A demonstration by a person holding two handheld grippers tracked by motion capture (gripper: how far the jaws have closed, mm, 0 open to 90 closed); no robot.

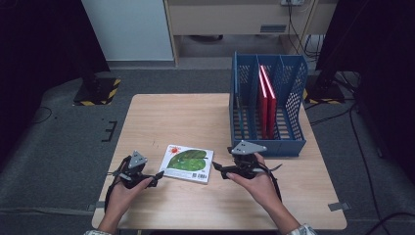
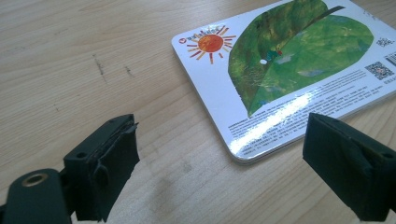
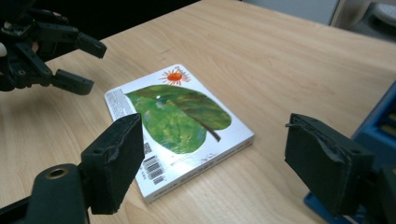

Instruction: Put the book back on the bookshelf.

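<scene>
While lying flat on the pale wooden surface (image 1: pixel 171 112), flanked by both tongs and gripped by neither: glossy white board book (image 1: pixel 187 163) with a green leaf and an orange sun on its cover. Just to the right of the left tongs (image 1: pixel 157 178), just to the left of the right tongs (image 1: pixel 218 170), cover up, barcode end nearer the right tongs.

Seen along the left tongs (image 2: pixel 224 135): black padded jaws standing well apart, nothing pinched between them, bare wood under the gap. Sun corner of the book (image 2: pixel 280 70) ahead and toward the right-hand jaw; whether that jaw touches the book's near edge, cannot tell.

Seen along the right tongs (image 3: pixel 210 140): jaws likewise wide apart and holding nothing, raised a little over the wood. Book (image 3: pixel 177 121) ahead of the gap, its barcode corner close by the left-hand jaw. Beyond the book, the left tongs (image 3: pixel 93 67) again, also parted and empty.

Held by a person's left hand (image 1: pixel 122 196) and right hand (image 1: pixel 257 183), both tongs pointing inward at the book from its two short sides.

Beyond the right tongs, near its far side: blue perforated plastic file rack (image 1: pixel 293 142) on the same surface, with two slim red books (image 1: pixel 266 98) upright in its middle compartment.
</scene>
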